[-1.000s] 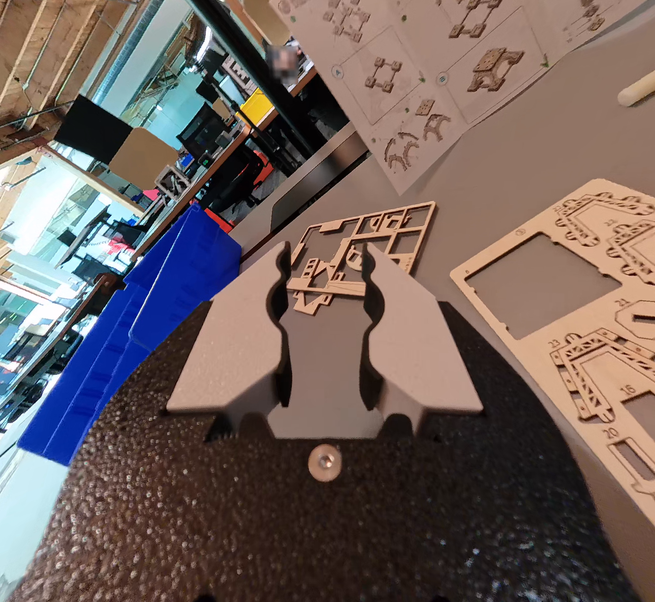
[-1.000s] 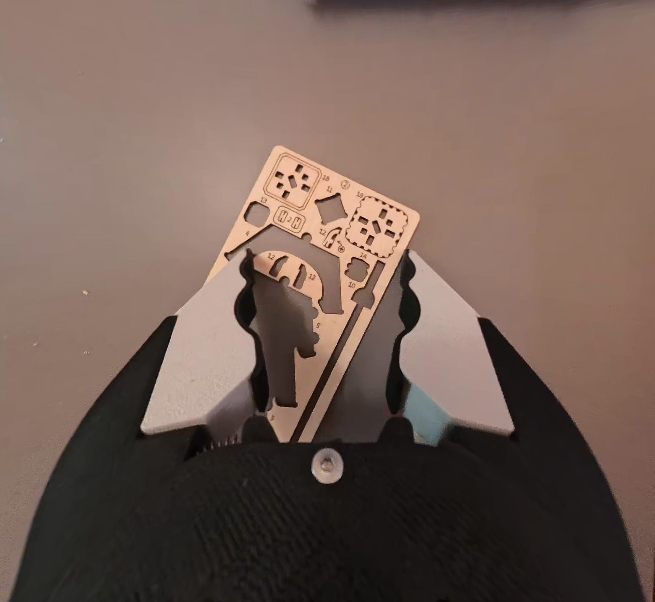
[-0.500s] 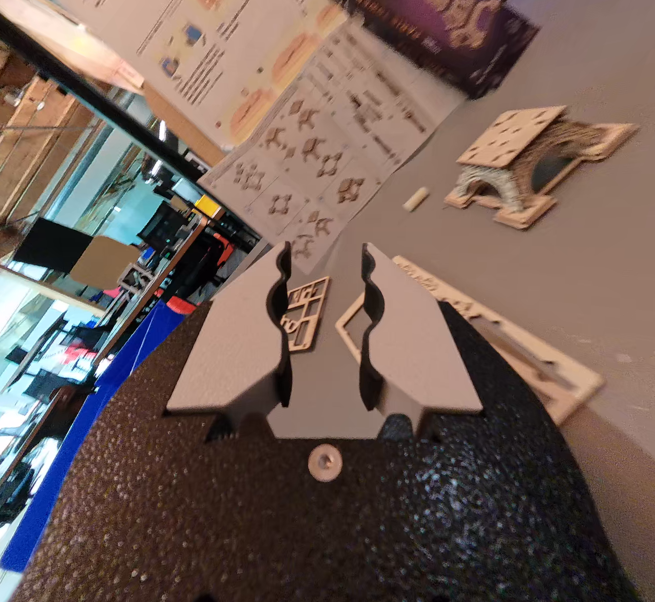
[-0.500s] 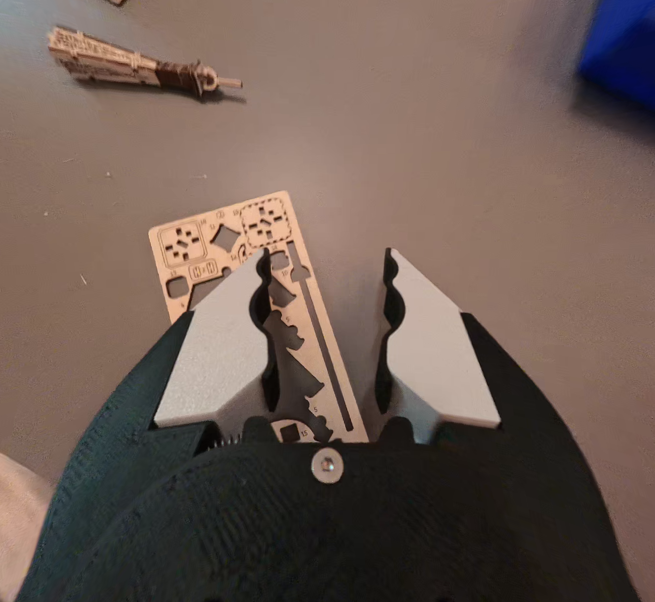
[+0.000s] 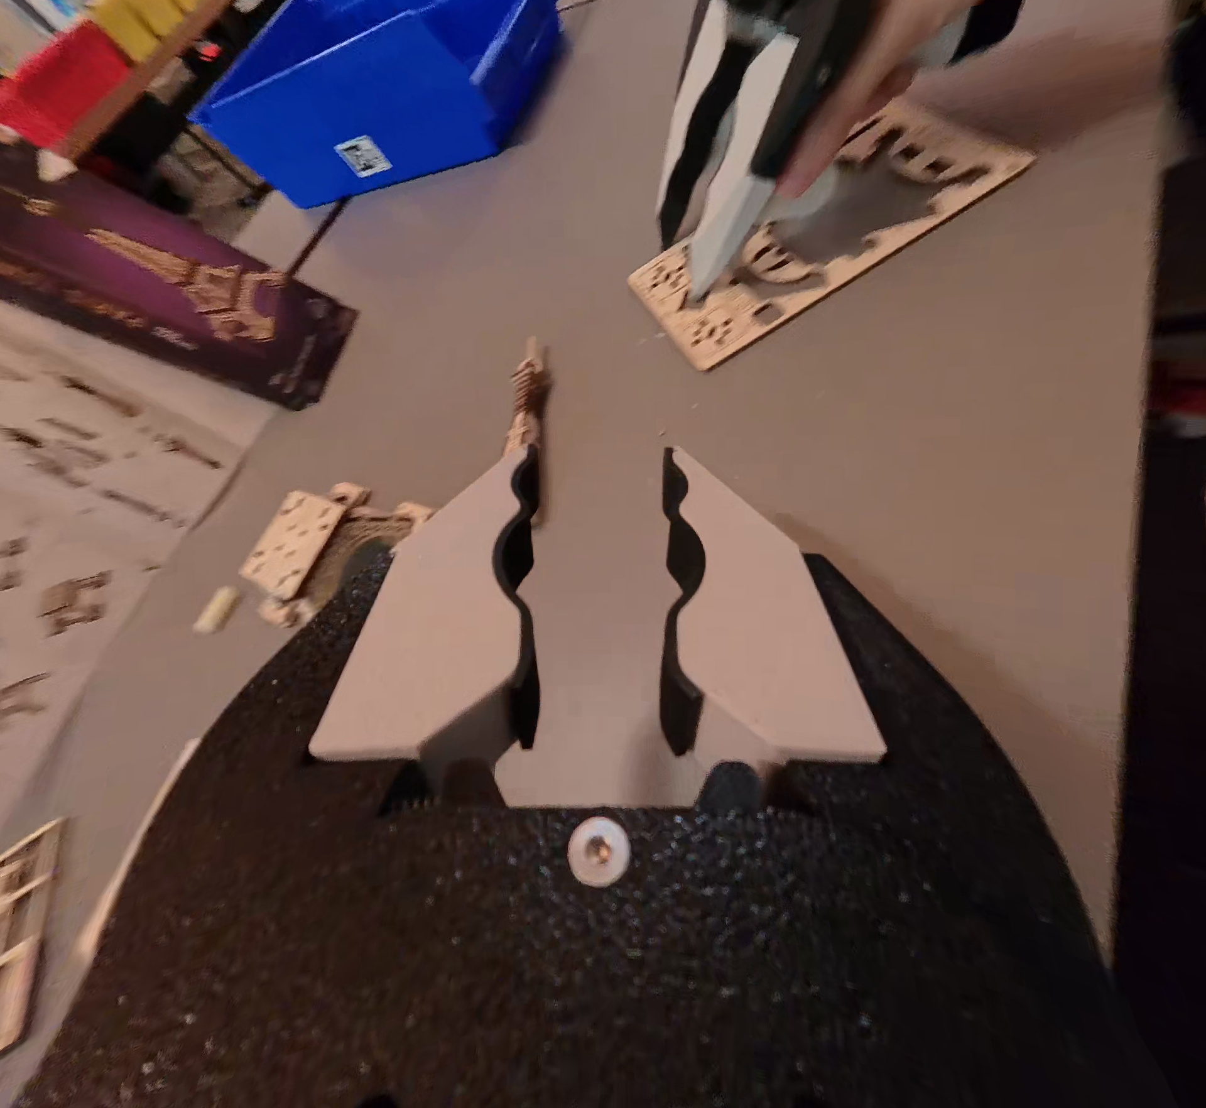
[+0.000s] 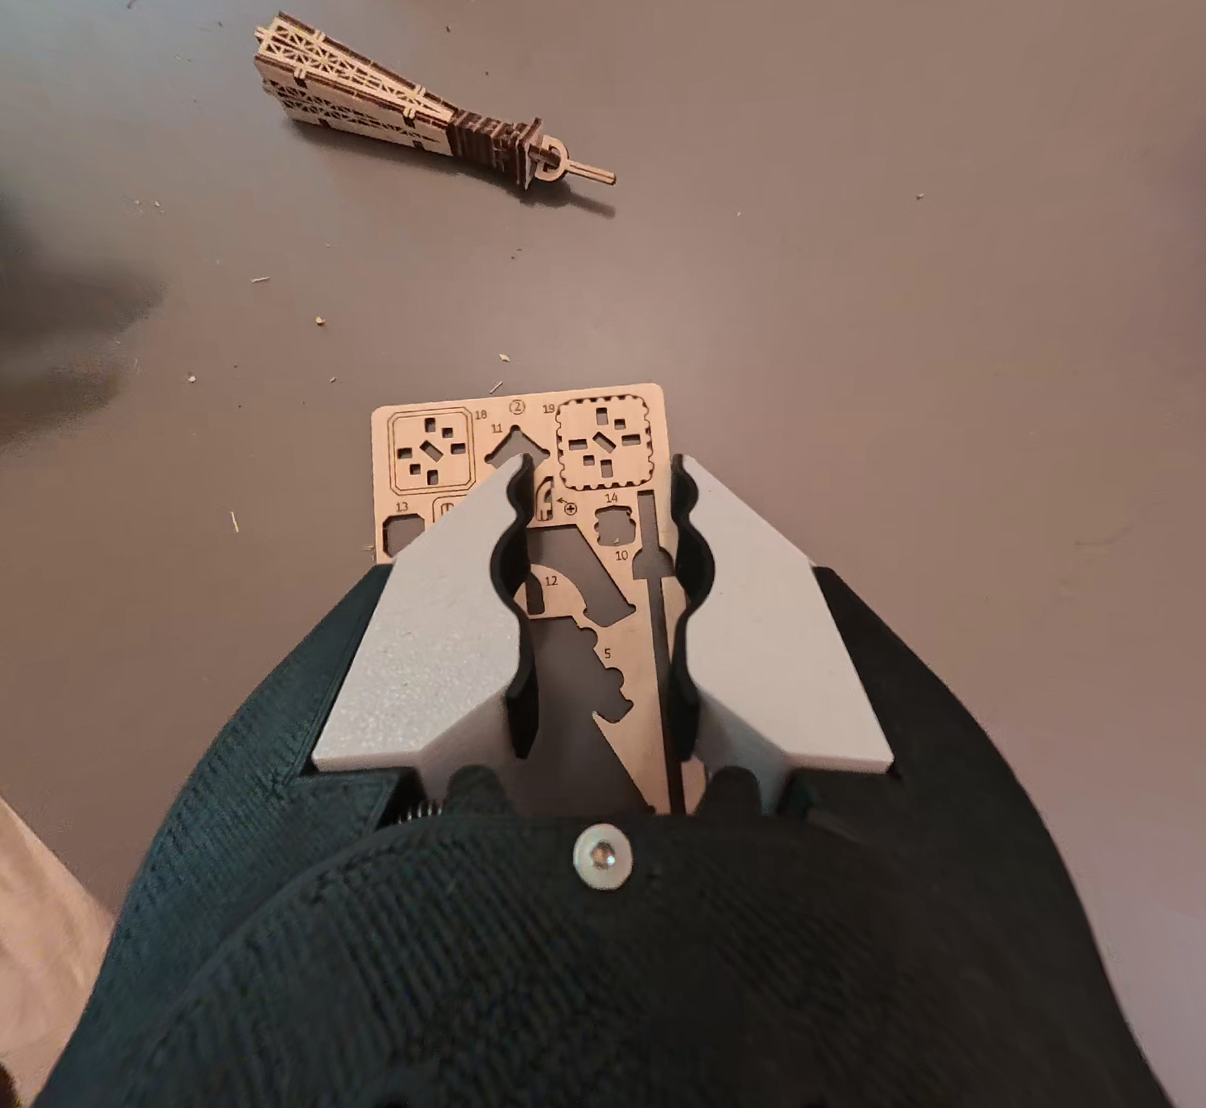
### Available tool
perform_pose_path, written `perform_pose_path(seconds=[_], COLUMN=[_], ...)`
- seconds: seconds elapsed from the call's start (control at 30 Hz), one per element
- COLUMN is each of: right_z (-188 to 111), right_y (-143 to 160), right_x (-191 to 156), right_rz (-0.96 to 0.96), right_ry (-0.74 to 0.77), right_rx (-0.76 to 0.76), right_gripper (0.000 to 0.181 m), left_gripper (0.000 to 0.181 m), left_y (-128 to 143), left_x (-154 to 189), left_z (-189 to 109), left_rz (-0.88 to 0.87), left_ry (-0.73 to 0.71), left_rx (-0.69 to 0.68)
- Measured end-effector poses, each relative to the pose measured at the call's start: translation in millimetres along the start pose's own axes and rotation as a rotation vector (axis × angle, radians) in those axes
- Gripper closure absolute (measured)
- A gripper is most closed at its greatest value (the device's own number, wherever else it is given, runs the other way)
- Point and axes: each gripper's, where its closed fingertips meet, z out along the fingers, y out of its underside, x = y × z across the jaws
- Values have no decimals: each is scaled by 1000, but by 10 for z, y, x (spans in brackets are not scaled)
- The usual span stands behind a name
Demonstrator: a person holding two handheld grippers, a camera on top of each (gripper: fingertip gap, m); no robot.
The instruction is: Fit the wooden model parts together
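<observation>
Grey desk carried everything; blue bin sat toward its far edge in the left wrist view, purple kit box at the left edge beside it; largest loose piece was the arched base section, just left of the left gripper; spire section lay on its side mid-desk, apart from the base. Parts sheet lay flat near the right edge, several cut-outs already empty; right gripper hovered low over it, jaws partly spread, nothing clamped, one fingertip apparently touching the sheet in the left wrist view. Left gripper was likewise parted and empty, aimed toward the spire. Judgement: step in hand was freeing a small part from the sheet; best done by pinning the sheet near that part with one fingertip, pressing straight down so thin tabs snap cleanly; left gripper should steady the sheet's far end to stop it sliding.
</observation>
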Motion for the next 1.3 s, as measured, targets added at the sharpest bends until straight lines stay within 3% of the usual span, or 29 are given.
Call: perform_pose_path(seconds=[0.27,0.43,0.53,0.6,0.7,0.83,1.07,1.13,1.17,1.23,1.27,1.3], right_z=[-17,-306,-273,-227,-253,-192,-2,-22,-19,-17,-7,26], right_y=[-137,-496,-356,-306,-335,-270,-40,13,14,1,-18,-56], right_x=[-104,-184,-52,-198,-653,-903,-1121,-1210,-1215,-1190,-1140,-1046], right_rz=[-78,-187,-324,-298,-310,-522,-620,-609,-602,-629,-644,-644], right_ry=[26,134,270,162,-140,-272,-401,-472,-475,-451,-416,-347], right_rx=[87,271,145,120,159,109,-73,-100,-107,-97,-91,-79], right_gripper=[144,146,147,142,136,130,123,145,145,154,181,181], left_gripper=[140,123,123,123,124,124,129,129,130,131,131,131], left_y=[-65,35,139,137,136,155,212,212,209,197,187,169], left_x=[197,210,116,124,138,178,199,204,210,225,236,251], left_z=[266,375,438,447,426,373,282,274,274,274,271,264], left_rz=[-255,-517,-602,-599,-540,-498,-491,-496,-496,-491,-491,-496], left_ry=[86,132,110,113,88,101,127,134,140,156,167,182], left_rx=[-18,-44,-60,-49,-22,-22,-27,-25,-24,-21,-17,-9])
